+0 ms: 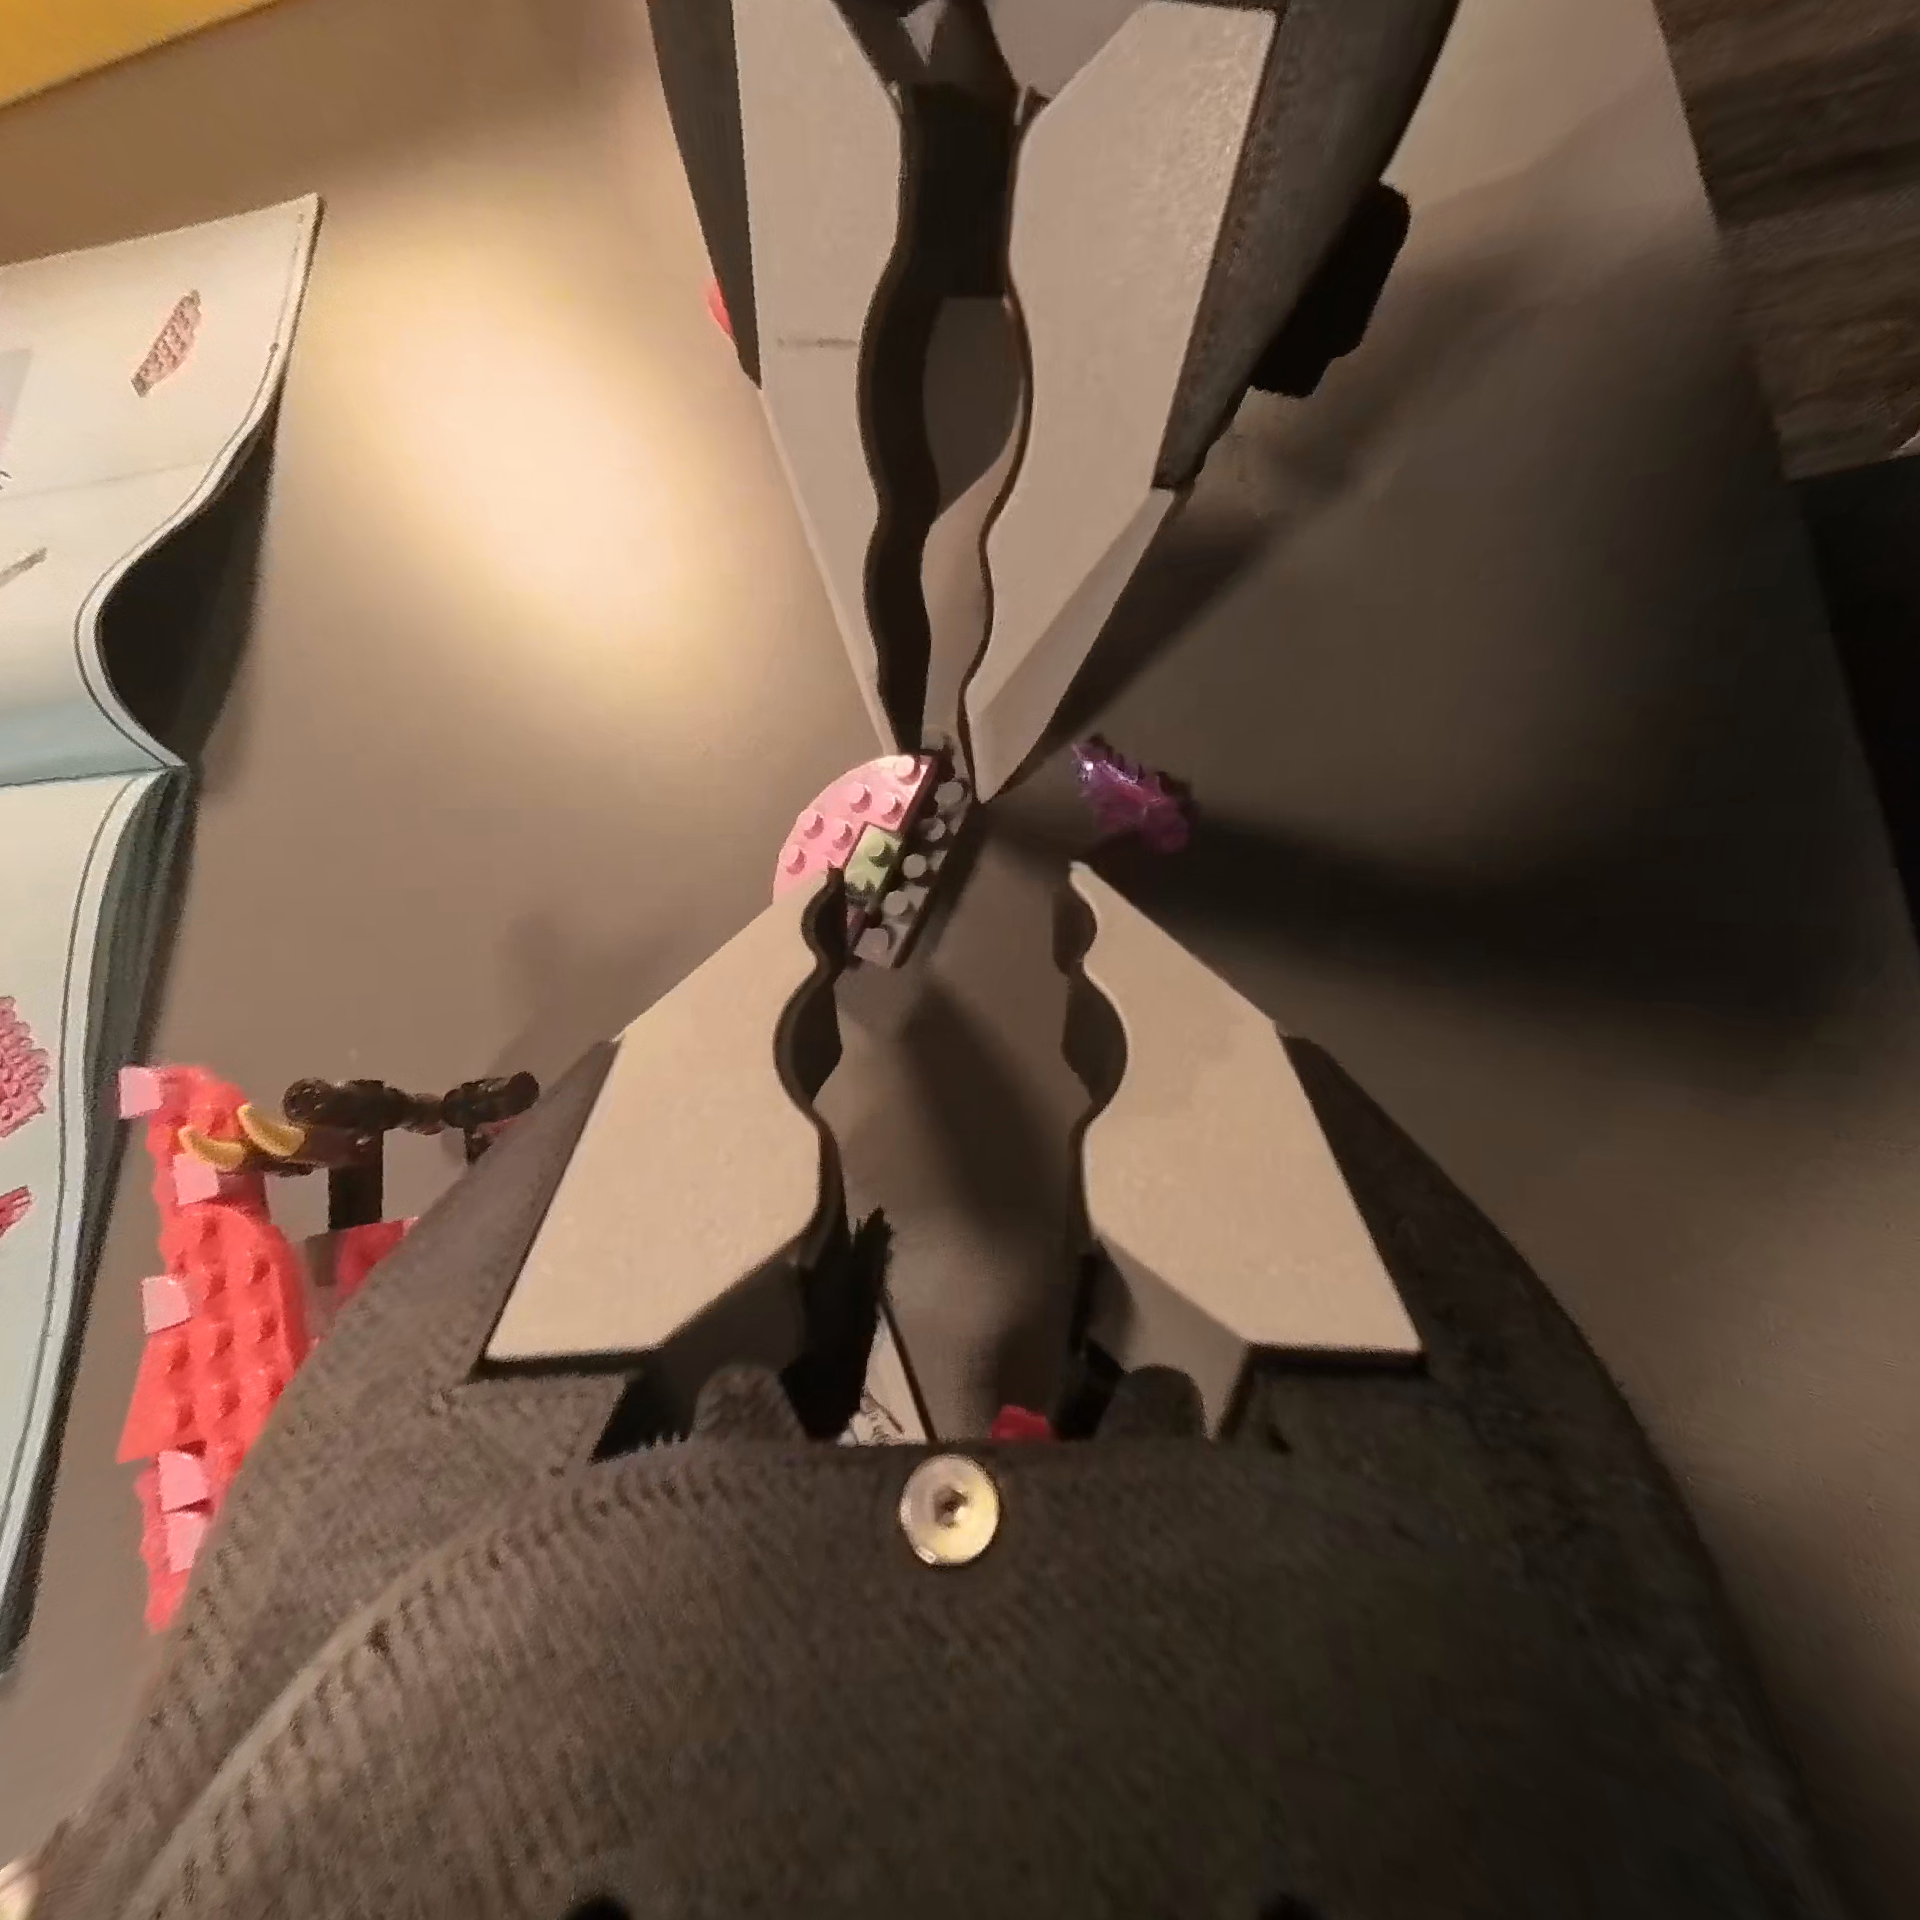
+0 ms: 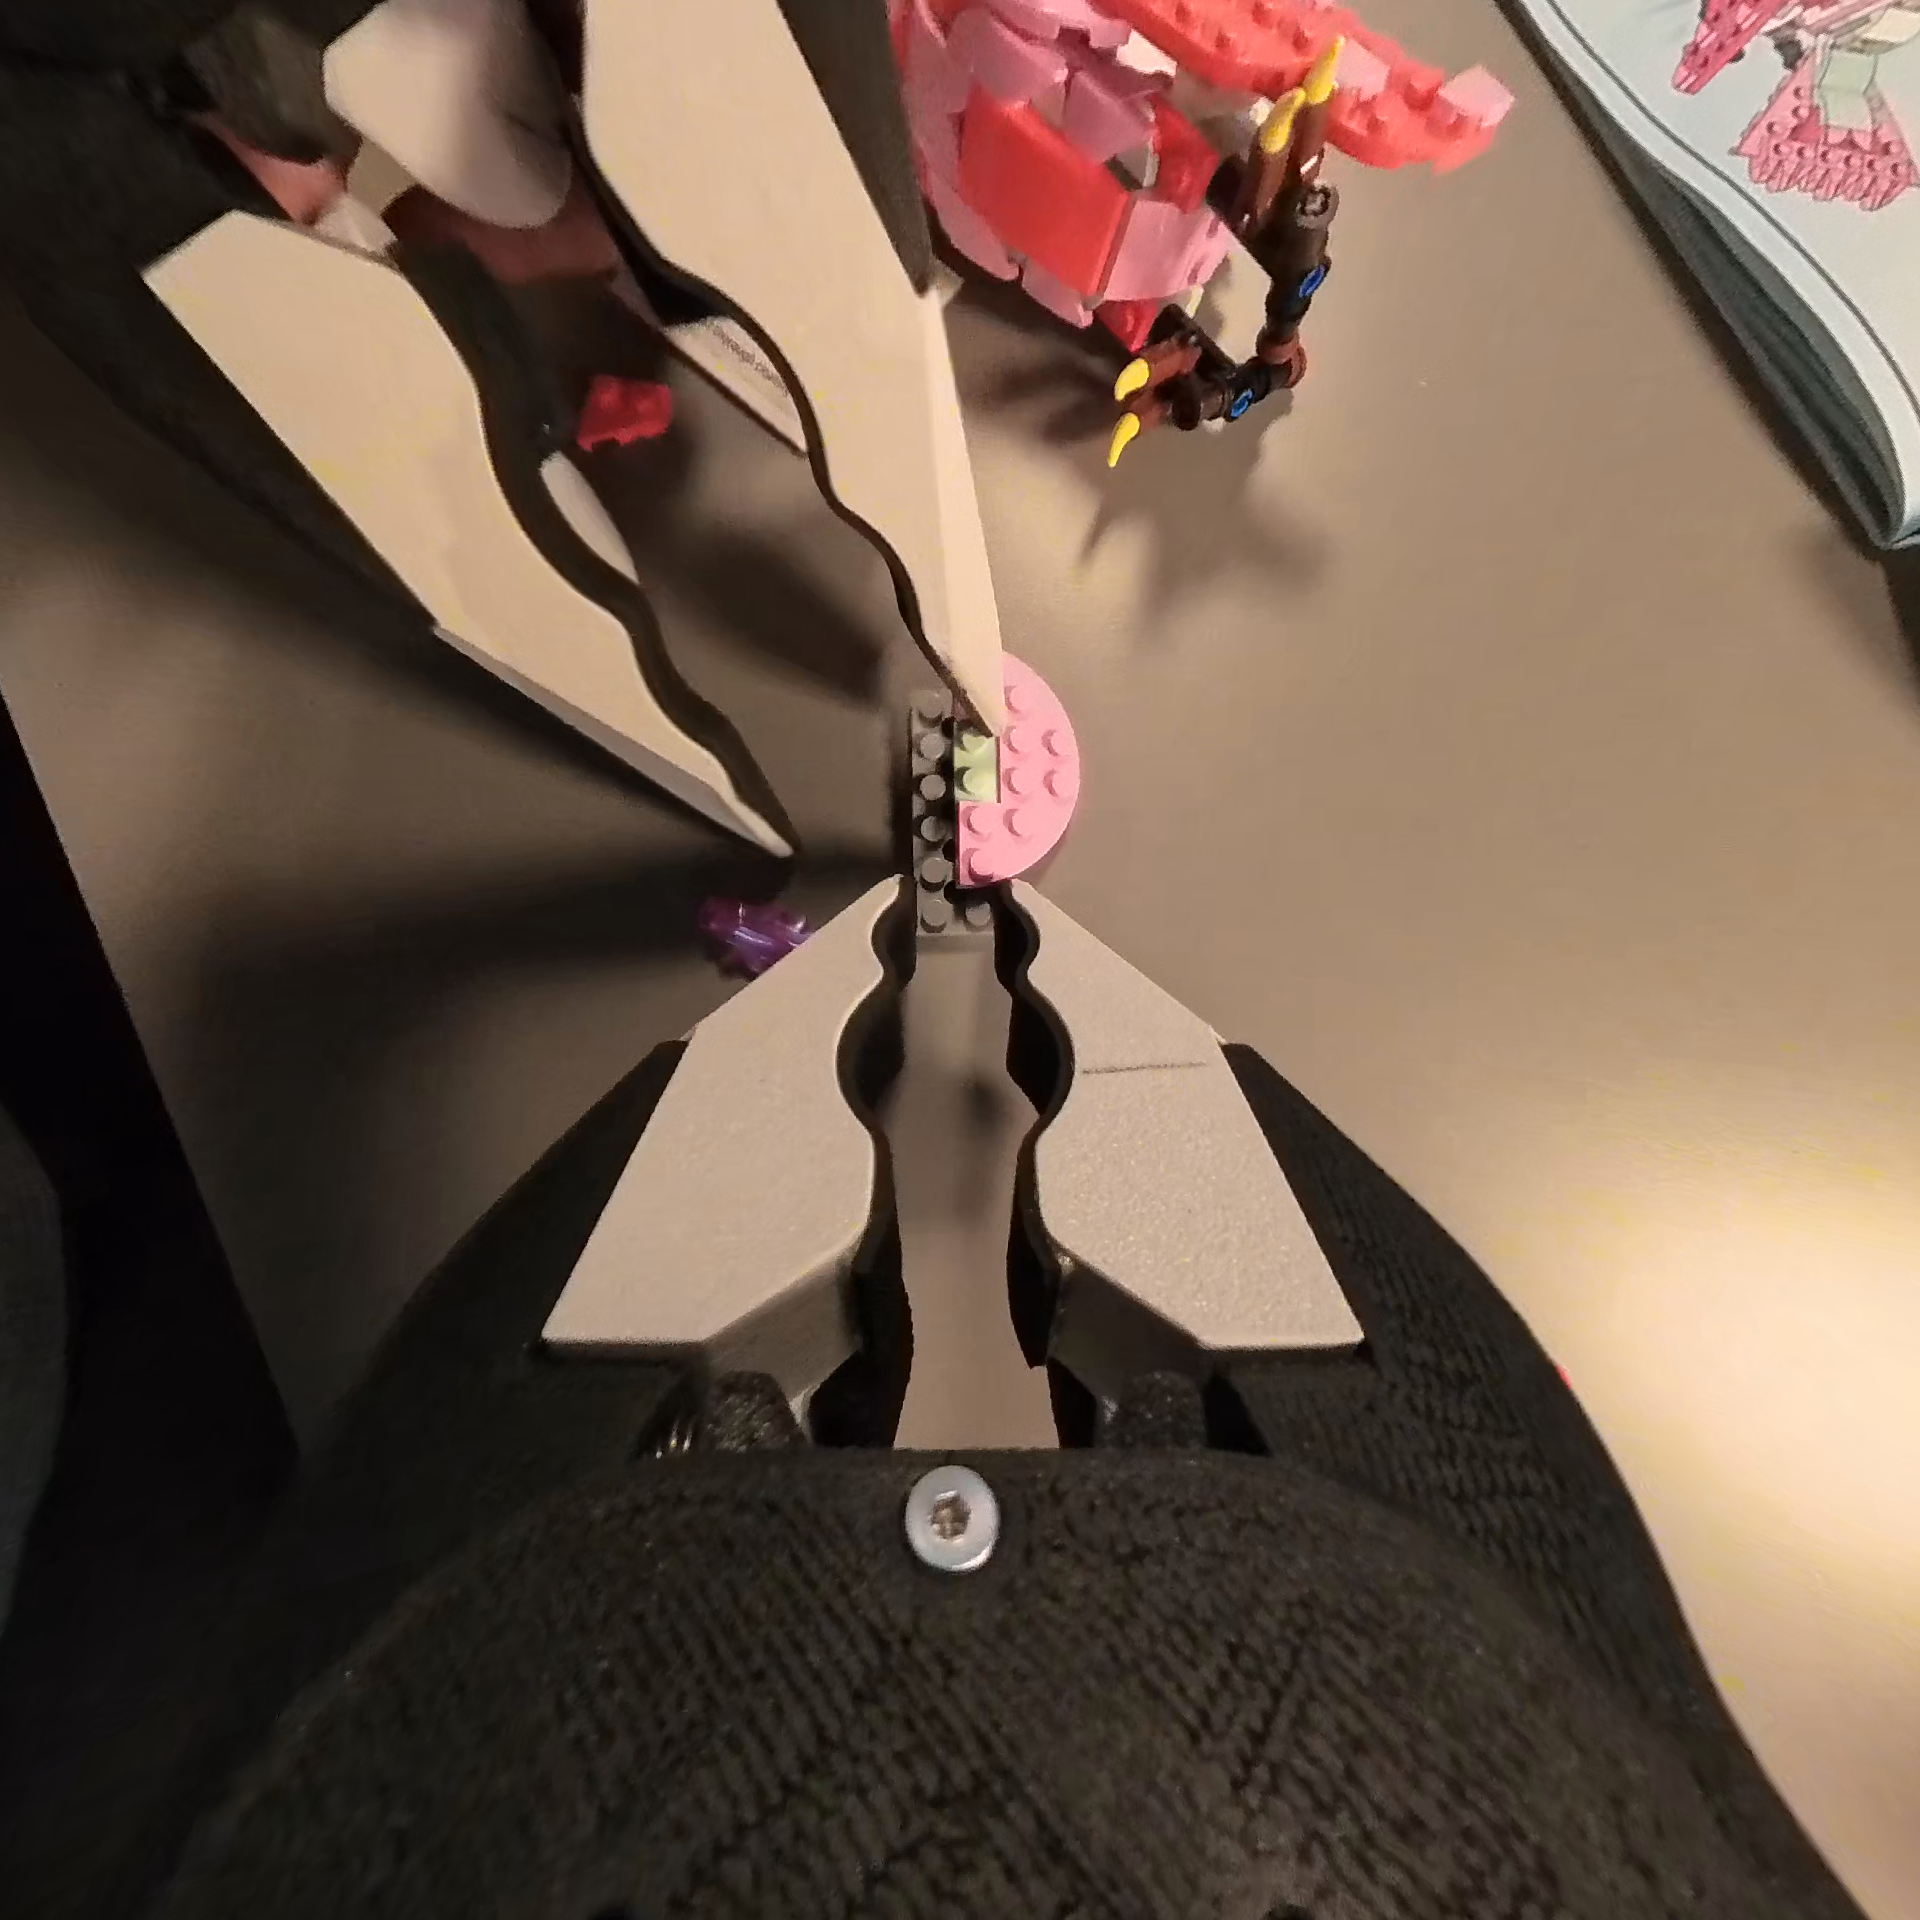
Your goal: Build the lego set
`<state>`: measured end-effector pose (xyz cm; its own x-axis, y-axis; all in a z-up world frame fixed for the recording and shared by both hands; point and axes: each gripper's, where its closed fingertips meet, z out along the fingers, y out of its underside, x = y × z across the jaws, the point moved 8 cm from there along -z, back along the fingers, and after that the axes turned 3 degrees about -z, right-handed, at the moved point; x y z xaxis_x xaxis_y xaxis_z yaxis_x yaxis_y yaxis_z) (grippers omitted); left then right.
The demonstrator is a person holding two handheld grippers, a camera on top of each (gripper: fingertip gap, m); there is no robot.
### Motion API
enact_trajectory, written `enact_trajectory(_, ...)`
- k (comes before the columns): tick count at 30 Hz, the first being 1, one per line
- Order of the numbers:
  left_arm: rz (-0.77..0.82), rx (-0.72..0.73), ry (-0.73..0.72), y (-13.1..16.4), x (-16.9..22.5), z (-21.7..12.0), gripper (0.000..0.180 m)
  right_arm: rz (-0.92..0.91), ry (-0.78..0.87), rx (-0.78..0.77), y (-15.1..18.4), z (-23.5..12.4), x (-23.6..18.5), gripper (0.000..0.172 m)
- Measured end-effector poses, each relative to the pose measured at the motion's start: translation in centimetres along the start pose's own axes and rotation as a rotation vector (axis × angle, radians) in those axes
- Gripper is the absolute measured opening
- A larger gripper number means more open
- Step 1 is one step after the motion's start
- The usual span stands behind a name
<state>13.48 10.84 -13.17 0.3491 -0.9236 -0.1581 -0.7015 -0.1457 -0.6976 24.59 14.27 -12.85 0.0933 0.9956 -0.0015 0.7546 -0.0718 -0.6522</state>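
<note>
Left wrist view: an open booklet lies at the tabletop's left edge, and nearer, a red and pink brick model with a brown clawed limb. At the centre, a small assembly, a grey studded plate carrying a pink half-round plate and a pale green piece, is shared by both tools. The left gripper stands wide open; only its left fingertip touches the assembly's edge, while the other is well clear. The right gripper, coming from the far side, is closed narrowly on the grey plate's end. Just right of it lies a purple translucent piece.

Right wrist view: a small red brick lies at the left between the left gripper's fingers, the purple piece below it. The right gripper's pads press both sides of the grey plate.
</note>
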Motion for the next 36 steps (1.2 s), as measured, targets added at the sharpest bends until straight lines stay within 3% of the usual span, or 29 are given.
enact_trajectory(5,0.061,0.008,-0.036,0.1,0.1,-0.2,0.034,0.051,-0.034,0.032,0.2,0.0,0.2,0.012)
enact_trajectory(16,0.198,0.013,-0.227,0.5,-0.7,-0.7,0.047,-0.057,0.044,-0.001,-0.5,-0.8,0.2,0.012)
enact_trajectory(36,0.107,-0.008,-0.027,0.2,-1.6,0.0,0.035,0.036,-0.042,-0.01,0.2,-0.2,1.0,0.012)
